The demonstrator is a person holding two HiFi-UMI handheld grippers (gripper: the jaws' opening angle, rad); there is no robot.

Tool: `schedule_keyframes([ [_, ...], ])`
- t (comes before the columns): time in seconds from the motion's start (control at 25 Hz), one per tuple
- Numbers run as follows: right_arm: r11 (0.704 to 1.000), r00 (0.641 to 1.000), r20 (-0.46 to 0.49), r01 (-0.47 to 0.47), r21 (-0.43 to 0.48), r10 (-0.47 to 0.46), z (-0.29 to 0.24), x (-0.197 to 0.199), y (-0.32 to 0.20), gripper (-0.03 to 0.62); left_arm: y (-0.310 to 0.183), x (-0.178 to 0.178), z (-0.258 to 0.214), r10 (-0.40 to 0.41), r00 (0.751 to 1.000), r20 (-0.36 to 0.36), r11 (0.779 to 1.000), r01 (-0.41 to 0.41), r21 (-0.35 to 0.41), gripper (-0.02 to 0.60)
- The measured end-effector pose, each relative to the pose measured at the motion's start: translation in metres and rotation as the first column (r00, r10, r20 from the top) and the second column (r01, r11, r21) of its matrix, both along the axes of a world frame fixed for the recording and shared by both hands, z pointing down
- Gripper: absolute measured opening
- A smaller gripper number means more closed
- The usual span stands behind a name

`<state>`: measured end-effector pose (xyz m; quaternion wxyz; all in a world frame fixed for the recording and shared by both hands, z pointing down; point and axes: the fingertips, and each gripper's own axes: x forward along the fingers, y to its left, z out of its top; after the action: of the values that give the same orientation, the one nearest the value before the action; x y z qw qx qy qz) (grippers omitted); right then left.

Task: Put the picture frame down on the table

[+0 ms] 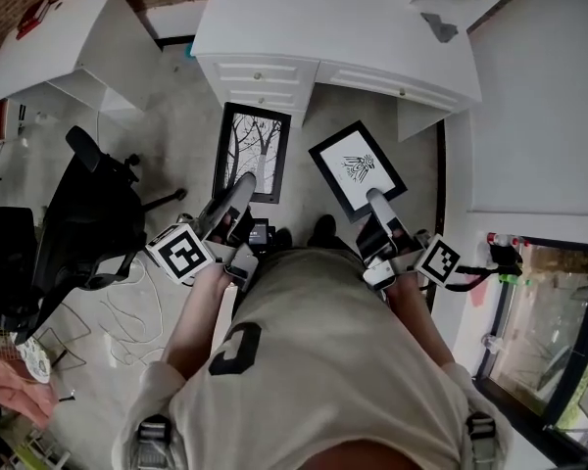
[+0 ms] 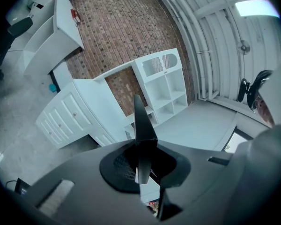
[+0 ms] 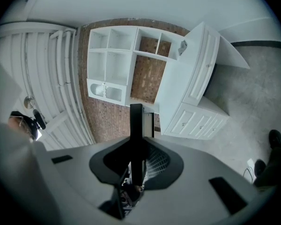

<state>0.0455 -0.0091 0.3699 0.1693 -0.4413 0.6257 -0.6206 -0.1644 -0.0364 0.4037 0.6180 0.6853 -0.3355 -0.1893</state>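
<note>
The white desk (image 1: 323, 27) stood just ahead of the person, drawers facing them. Both frames hung over the floor, short of the desk's front edge. The tree picture frame (image 1: 252, 150) was pinched by its lower edge in the narrow left claw (image 1: 241, 189), and the sketch picture frame (image 1: 356, 167) was gripped the same way by the right claw (image 1: 375, 200). I judged this the carry. Next the frames would need lifting past that front edge, laying flat on the desk, then releasing.

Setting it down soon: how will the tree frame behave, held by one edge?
Probably stiff: the tree frame holds flat with the left gripper pinching only one edge. Possibly glazed, so fragile. Thin edge-on, so apt to tip if stood upright.
</note>
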Motion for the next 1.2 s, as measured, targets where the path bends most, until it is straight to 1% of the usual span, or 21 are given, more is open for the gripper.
schedule_keyframes([
  [0.08,1.0,1.0,0.013,0.008,0.002,-0.008,0.006,0.022,-0.017,0.055,-0.015,0.021,0.003,-0.002,1.0,0.018,1.0,0.002,0.001,0.034],
  [0.2,1.0,0.998,0.057,-0.001,0.002,0.001,0.021,0.073,-0.052,0.055,-0.051,0.071,0.014,-0.009,0.999,0.043,1.0,0.009,-0.006,0.034],
  [0.28,1.0,0.997,0.072,-0.013,-0.009,0.013,0.028,0.09,-0.06,0.055,-0.06,0.087,0.019,-0.006,0.999,0.05,1.0,0.007,-0.021,0.034],
  [0.36,1.0,0.997,0.079,-0.024,-0.014,0.025,0.027,0.091,-0.061,0.055,-0.061,0.089,0.019,-0.001,0.999,0.044,0.999,0.003,-0.04,0.034],
  [0.48,1.0,0.996,0.087,-0.02,-0.003,0.02,0.02,0.082,-0.065,0.055,-0.06,0.089,0.011,0.008,0.999,0.04,0.999,-0.006,-0.04,0.034],
  [0.56,1.0,0.996,0.092,-0.015,0.01,0.014,0.016,0.08,-0.067,0.055,-0.059,0.088,0.008,0.012,0.999,0.049,1.0,-0.011,-0.028,0.034],
  [0.68,0.999,0.995,0.1,-0.032,0.023,0.029,0.014,0.08,-0.067,0.055,-0.058,0.087,0.005,0.016,0.999,0.048,1.0,-0.015,-0.019,0.034],
  [0.84,0.998,0.993,0.106,-0.046,0.038,0.042,0.009,0.081,-0.068,0.055,-0.059,0.088,-0.005,0.032,0.998,0.049,0.999,-0.033,0.015,0.034],
  [1.04,0.998,0.994,0.109,-0.016,0.061,0.01,0.002,0.089,-0.073,0.055,-0.062,0.1,-0.018,0.032,0.998,0.063,0.999,-0.034,0.035,0.034],
  [1.2,0.997,0.993,0.121,-0.006,0.071,-0.003,0.012,0.085,-0.066,0.055,-0.057,0.095,-0.01,0.024,0.996,0.091,0.999,-0.028,0.042,0.034],
])
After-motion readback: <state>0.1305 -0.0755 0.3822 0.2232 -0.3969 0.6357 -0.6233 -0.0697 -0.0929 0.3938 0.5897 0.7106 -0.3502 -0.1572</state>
